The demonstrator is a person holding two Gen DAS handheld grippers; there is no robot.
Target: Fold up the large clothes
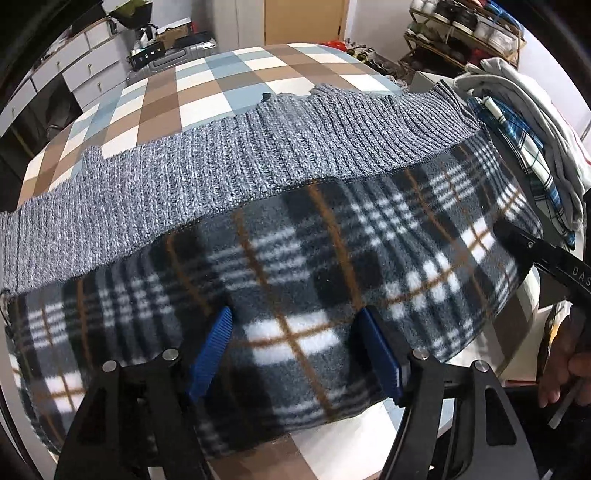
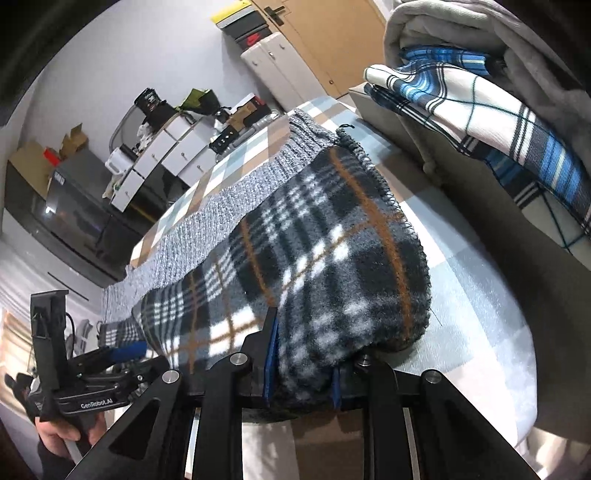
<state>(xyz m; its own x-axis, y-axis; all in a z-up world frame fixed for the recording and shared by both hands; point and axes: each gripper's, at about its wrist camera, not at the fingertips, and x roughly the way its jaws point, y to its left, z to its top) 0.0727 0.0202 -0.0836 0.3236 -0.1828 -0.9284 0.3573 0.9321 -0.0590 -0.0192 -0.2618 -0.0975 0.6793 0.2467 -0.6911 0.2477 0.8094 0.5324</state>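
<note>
"GenRobot.AI" lettering on left gripper (image 2: pixel 127 350), jaws apart; right gripper (image 2: pixel 301 363) clamped on plaid fleece (image 2: pixel 314 258).

Beyond my checked table (image 1: pixel 229 85) I see a white wall (image 2: pixel 155 48), white drawers (image 1: pixel 81 70), a wooden door (image 2: pixel 332 40), a dark cabinet (image 2: pixel 66 206) and a cluttered shoe rack (image 1: pixel 465 33).

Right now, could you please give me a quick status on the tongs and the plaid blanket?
Left tongs open over the plaid blanket. Right tongs shut on its near edge. Grey knit beneath it, pile of folded clothes alongside.
</note>
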